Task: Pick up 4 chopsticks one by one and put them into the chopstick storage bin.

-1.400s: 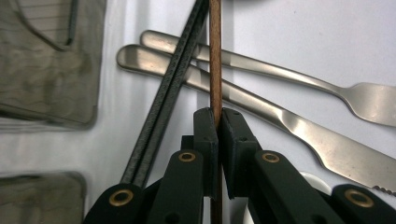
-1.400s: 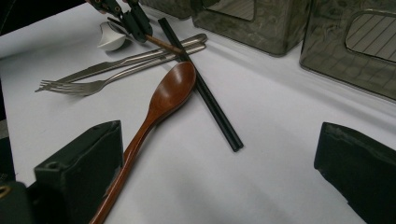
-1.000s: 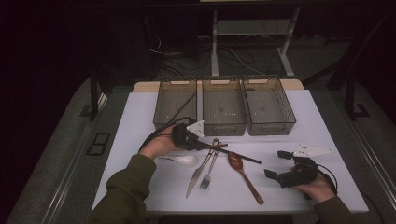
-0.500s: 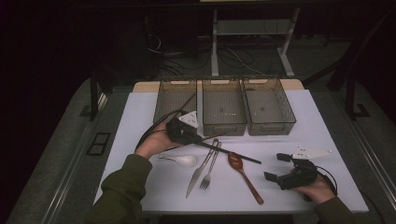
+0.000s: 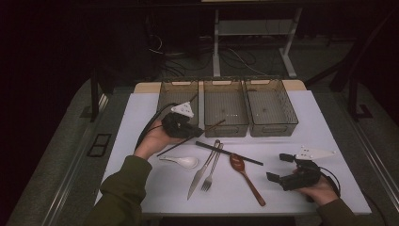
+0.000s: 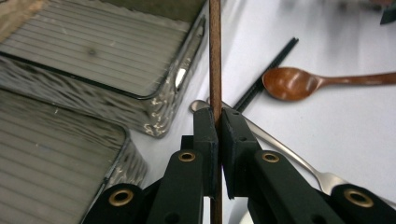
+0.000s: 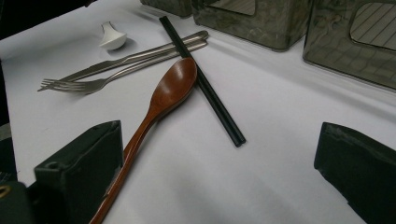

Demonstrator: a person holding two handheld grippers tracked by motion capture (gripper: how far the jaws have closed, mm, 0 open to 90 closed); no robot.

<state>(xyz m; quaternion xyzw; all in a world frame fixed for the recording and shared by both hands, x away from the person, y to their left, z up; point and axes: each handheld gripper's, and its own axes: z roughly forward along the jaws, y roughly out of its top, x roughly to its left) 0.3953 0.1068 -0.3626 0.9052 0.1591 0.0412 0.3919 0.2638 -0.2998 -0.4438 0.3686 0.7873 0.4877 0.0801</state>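
Note:
My left gripper (image 5: 196,131) is shut on a thin brown chopstick (image 5: 212,126), held above the table just in front of the left bin (image 5: 177,99). In the left gripper view the jaws (image 6: 218,126) pinch the brown chopstick (image 6: 215,56), which runs straight up the picture. My right gripper (image 5: 277,168) rests open at the front right of the table, and nothing lies between its jaws (image 7: 219,177). A wooden spoon (image 7: 170,91) lies just ahead of it, with a black chopstick (image 7: 205,88) across the spoon's bowl.
Three clear bins stand in a row at the back, the middle bin (image 5: 226,108) and right bin (image 5: 270,107) beside the left one. On the white table lie a knife (image 5: 200,175), a fork (image 5: 211,172) and a white ceramic spoon (image 5: 184,161).
My left hand has risen and drawn back toward the left bin, carrying the brown chopstick up off the table. The right hand has stayed in place.

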